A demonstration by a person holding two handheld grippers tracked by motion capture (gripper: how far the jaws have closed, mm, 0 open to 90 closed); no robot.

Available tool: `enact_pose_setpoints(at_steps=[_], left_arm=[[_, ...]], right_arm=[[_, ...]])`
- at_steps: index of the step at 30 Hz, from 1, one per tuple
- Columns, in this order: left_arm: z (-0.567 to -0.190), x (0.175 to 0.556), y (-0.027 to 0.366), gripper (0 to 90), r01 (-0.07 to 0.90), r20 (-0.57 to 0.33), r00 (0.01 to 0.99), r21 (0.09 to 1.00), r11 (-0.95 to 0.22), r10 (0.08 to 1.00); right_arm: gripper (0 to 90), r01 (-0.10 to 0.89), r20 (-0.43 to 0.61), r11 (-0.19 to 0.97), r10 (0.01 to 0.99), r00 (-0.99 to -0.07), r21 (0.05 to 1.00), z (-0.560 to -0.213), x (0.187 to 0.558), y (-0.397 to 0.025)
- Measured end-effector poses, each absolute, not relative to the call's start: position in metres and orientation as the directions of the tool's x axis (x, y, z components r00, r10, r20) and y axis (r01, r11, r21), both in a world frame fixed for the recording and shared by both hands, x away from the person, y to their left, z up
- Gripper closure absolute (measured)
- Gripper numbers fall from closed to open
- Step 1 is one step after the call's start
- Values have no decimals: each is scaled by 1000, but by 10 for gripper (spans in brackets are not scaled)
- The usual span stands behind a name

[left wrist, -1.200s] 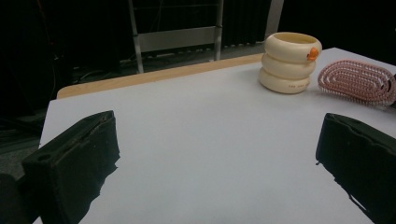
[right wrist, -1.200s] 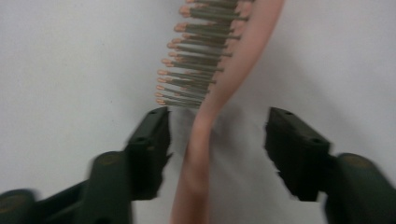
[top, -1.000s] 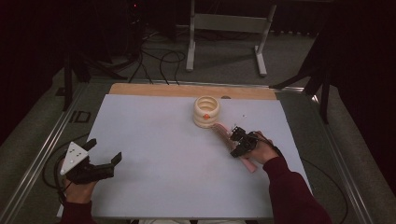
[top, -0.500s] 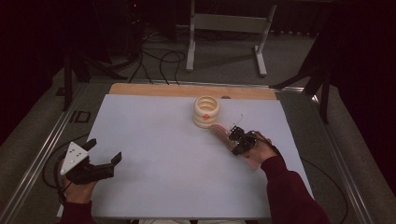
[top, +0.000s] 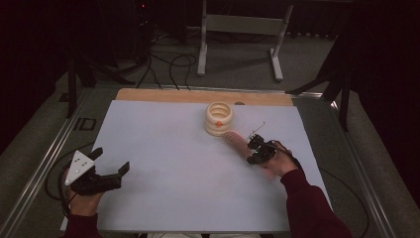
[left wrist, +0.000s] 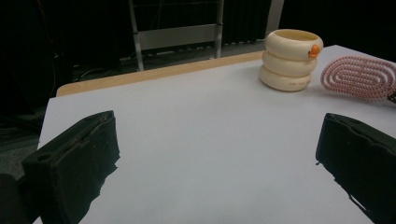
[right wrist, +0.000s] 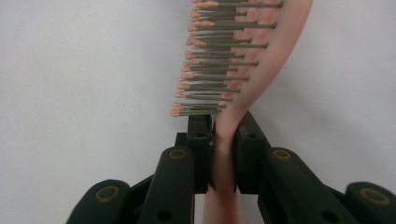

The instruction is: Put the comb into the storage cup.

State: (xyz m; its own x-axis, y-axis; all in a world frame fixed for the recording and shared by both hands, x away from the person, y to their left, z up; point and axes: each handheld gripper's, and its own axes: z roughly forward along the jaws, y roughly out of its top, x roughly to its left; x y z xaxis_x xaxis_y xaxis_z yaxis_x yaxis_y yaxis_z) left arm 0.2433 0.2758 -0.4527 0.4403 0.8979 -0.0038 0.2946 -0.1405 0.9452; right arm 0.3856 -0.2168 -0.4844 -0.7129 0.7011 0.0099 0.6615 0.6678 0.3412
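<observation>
A pink hairbrush [top: 236,143] with pink-tipped bristles [right wrist: 219,70] is held over the white table, bristle head pointing toward a cream ringed cup [top: 219,118]. My right gripper [top: 253,149] is shut on the hairbrush's neck [right wrist: 223,147], the black jaws pressed on both sides of it. The cup [left wrist: 290,59] has an orange spot at its rim, and the brush head [left wrist: 358,78] lies to its right in the left gripper view. My left gripper [top: 110,166] rests at the table's near left, jaws wide apart with nothing between them.
The white sheet [top: 163,163] covers most of the table, with a wooden strip [top: 163,95] along the far edge. Metal rails run along both sides. Beyond the table stand a grey frame [top: 242,29] and cables on the floor.
My right gripper with the hairbrush has shifted slightly toward the near right, away from the cup. The left gripper has not moved.
</observation>
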Motion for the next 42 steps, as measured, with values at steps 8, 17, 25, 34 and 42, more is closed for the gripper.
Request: enact_pose_setpoints(at_steps=[8, 17, 25, 34, 42], left_arm=[[-453, 244, 275, 0, 299, -5, 440, 944, -141, 898], [-454, 244, 275, 0, 301, -4, 441, 943, -144, 897], [-454, 245, 275, 0, 304, -4, 441, 942, -146, 897], [-453, 245, 276, 0, 308, -19, 440, 942, -131, 898], [-447, 249, 269, 0, 313, -30, 460, 941, -130, 887]], right_arm=[[800, 646, 28, 646, 698, -715, 406, -479, 381, -218], [799, 609, 52, 623, 677, -734, 490, -469, 375, -216], [799, 588, 83, 562, 679, -730, 581, -460, 370, -218], [799, 537, 82, 526, 660, -747, 660, -455, 365, -217], [799, 496, 77, 486, 654, -753, 719, -448, 363, -215]])
